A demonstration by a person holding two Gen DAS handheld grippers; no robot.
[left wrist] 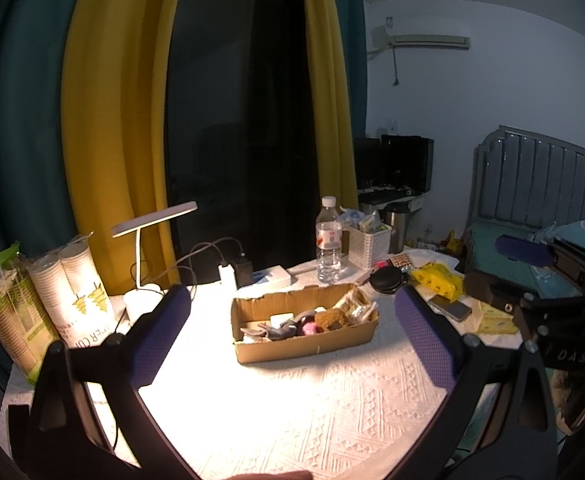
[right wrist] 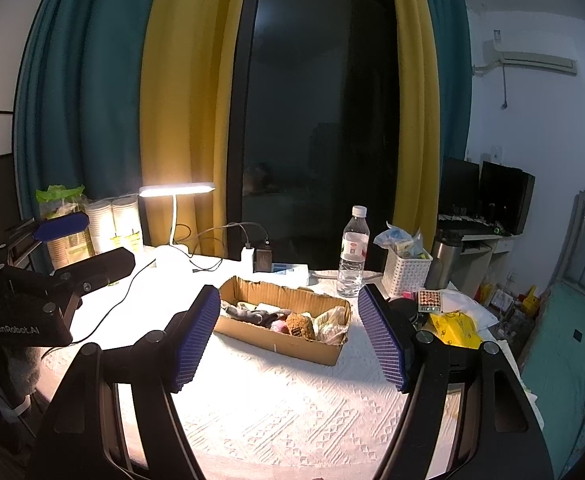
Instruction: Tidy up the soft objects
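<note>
A shallow cardboard box [left wrist: 304, 330] sits on the white embossed table [left wrist: 292, 408], at about 12 o'clock from both grippers. It holds the soft objects: a grey sock-like piece [left wrist: 282, 330] at its left end, a small pink item [left wrist: 309, 328] in the middle, a brown fuzzy toy [left wrist: 330, 319] beside that, and crumpled pale wrappers [left wrist: 352, 306] at the right end. In the right wrist view the same brown fuzzy toy [right wrist: 299, 325] lies against the box's near wall, toward its right end.

The left gripper [left wrist: 292, 330] hangs above the table with its blue-padded fingers [left wrist: 160, 340] spread wide apart, holding nothing; the box shows between them, farther off. The right gripper [right wrist: 288, 340] is likewise released, its ribbed blue fingers [right wrist: 194, 340] wide apart and empty, framing the box [right wrist: 284, 326] from the near side without touching it.

At 10 o'clock from the box a lit white desk lamp [left wrist: 152, 220] stands, with stacked paper cups [left wrist: 76, 284] in sleeves farther left. A clear water bottle [left wrist: 328, 240] stands at 1 o'clock behind the box, next to a white basket [left wrist: 368, 244]. A yellow packet [left wrist: 438, 280] and a phone [left wrist: 450, 307] lie at 3 o'clock, near the table's right edge.
</note>
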